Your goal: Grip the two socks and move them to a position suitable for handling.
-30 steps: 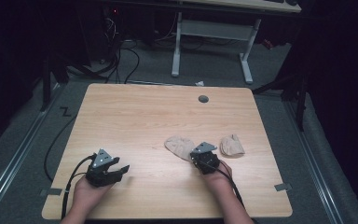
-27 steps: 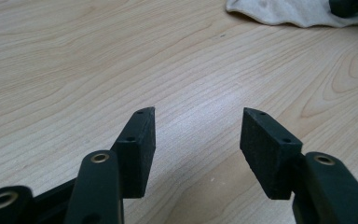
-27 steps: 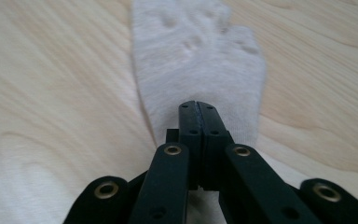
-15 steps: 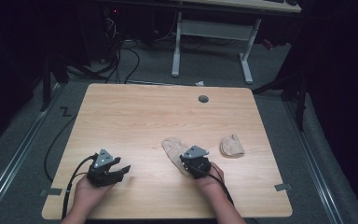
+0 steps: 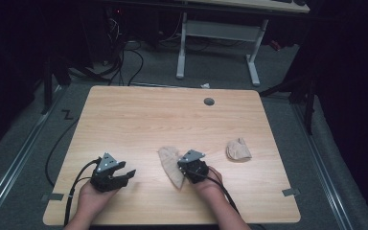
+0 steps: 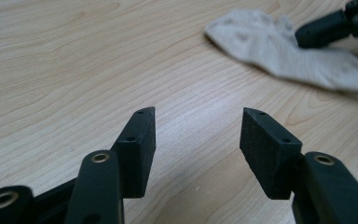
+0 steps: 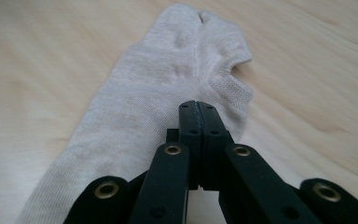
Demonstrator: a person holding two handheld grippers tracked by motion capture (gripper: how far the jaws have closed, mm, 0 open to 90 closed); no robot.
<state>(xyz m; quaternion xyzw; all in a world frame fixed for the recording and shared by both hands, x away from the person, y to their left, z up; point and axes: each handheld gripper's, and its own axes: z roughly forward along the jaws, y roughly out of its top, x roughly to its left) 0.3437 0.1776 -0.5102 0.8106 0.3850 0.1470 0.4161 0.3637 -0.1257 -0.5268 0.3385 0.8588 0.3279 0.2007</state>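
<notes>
The right gripper [image 7: 198, 108] is pinched tight on the edge of the flat sock [image 5: 170, 165], which lies long-ways on the wooden table [image 5: 139, 120] beside it, while the left gripper [image 6: 196, 140] waits wide open and empty, farther from that sock

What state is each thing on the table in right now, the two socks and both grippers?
Flat sock: lying stretched out flat on the table, the right gripper's tip on it.
Second sock: bunched up, lying apart to the right, untouched.
Left gripper: fingers open, nothing between them, low over bare wood.
Right gripper: fingers shut together, pressed on the flat sock near its opening; whether cloth is pinched cannot be told.
</notes>
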